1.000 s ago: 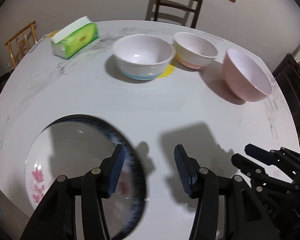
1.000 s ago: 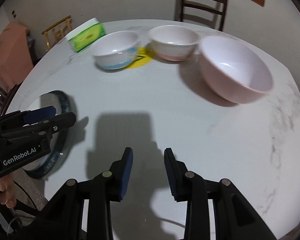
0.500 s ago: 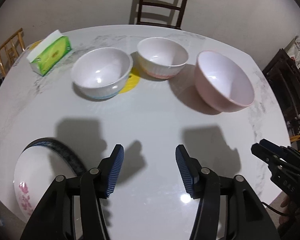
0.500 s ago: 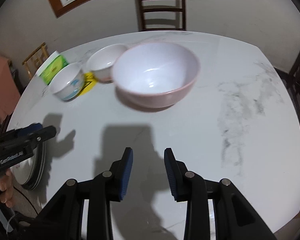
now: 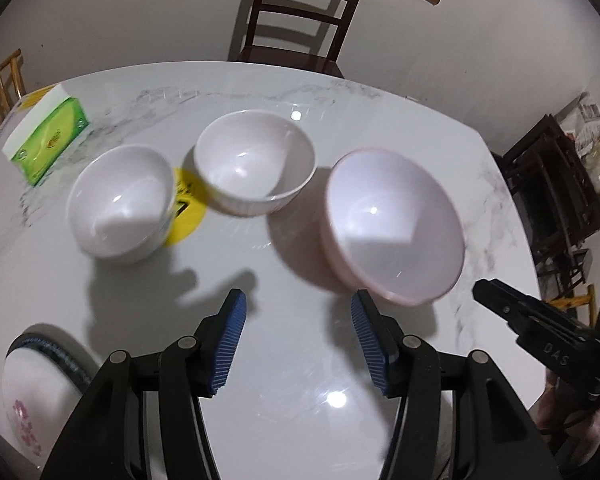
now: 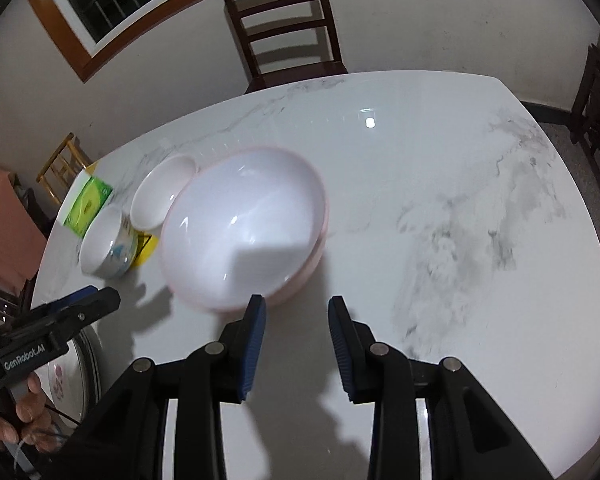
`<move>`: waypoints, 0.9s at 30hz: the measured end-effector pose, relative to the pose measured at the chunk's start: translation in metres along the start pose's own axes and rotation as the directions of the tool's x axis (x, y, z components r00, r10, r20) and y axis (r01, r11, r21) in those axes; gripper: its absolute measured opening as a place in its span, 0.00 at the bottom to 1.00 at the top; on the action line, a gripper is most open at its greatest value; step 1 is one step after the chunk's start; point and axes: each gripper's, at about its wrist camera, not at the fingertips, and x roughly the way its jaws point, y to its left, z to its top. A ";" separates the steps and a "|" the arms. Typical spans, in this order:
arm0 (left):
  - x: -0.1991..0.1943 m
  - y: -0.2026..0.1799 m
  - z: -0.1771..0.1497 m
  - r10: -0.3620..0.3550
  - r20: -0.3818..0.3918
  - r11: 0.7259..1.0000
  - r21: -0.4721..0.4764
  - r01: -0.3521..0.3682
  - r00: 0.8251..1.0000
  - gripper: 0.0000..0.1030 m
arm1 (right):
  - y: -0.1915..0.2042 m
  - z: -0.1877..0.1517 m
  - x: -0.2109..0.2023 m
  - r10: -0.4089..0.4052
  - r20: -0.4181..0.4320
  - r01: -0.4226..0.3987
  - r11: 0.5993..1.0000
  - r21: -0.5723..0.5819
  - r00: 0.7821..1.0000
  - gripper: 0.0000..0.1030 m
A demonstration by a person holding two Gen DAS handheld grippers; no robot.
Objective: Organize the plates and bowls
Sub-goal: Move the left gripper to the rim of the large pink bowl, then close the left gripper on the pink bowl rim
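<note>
Now both empty claws close on the pink bowl (image 6: 244, 232) at 12 o'clock: right gripper (image 6: 296, 344) narrow, left gripper (image 5: 296, 344) wide and just opening; next, straddle its rim

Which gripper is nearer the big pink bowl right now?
Right. The right gripper sits just short of the big pink bowl, one of its fingers almost at the rim. The left gripper is further back, the bowl ahead and to its right.
</note>
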 end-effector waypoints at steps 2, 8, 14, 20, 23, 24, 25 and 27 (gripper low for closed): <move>0.008 -0.002 0.010 -0.023 -0.022 0.999 -0.032 0.022 0.999 0.52 | -0.005 0.012 0.007 0.001 -0.015 -0.001 1.000 0.019 1.000 0.32; 0.036 -0.003 0.027 -0.058 -0.091 0.992 -0.116 0.048 0.994 0.51 | -0.015 0.039 0.031 0.000 -0.069 0.003 0.999 0.046 0.998 0.32; 0.058 -0.008 0.034 -0.044 -0.125 0.992 -0.119 0.029 0.991 0.51 | -0.019 0.050 0.056 -0.019 -0.108 0.025 0.998 0.057 0.994 0.32; 0.076 -0.010 0.038 -0.015 -0.127 0.995 -0.104 0.002 0.992 0.49 | -0.016 0.049 0.070 -0.044 -0.107 0.051 0.997 0.057 0.993 0.32; 0.082 -0.006 0.038 -0.012 -0.125 0.994 -0.110 -0.002 0.992 0.43 | -0.016 0.049 0.074 -0.062 -0.096 0.067 0.996 0.055 0.993 0.32; 0.083 -0.005 0.038 -0.013 -0.127 0.994 -0.111 -0.002 0.992 0.38 | -0.015 0.050 0.077 -0.063 -0.095 0.068 0.996 0.053 0.994 0.32; 0.085 -0.004 0.038 -0.012 -0.130 0.994 -0.110 -0.003 0.991 0.35 | -0.015 0.050 0.079 -0.063 -0.095 0.069 0.996 0.055 0.994 0.32; 0.088 0.000 0.037 -0.012 -0.136 0.994 -0.111 -0.003 0.991 0.28 | -0.012 0.049 0.081 -0.076 -0.090 0.080 0.996 0.046 0.993 0.31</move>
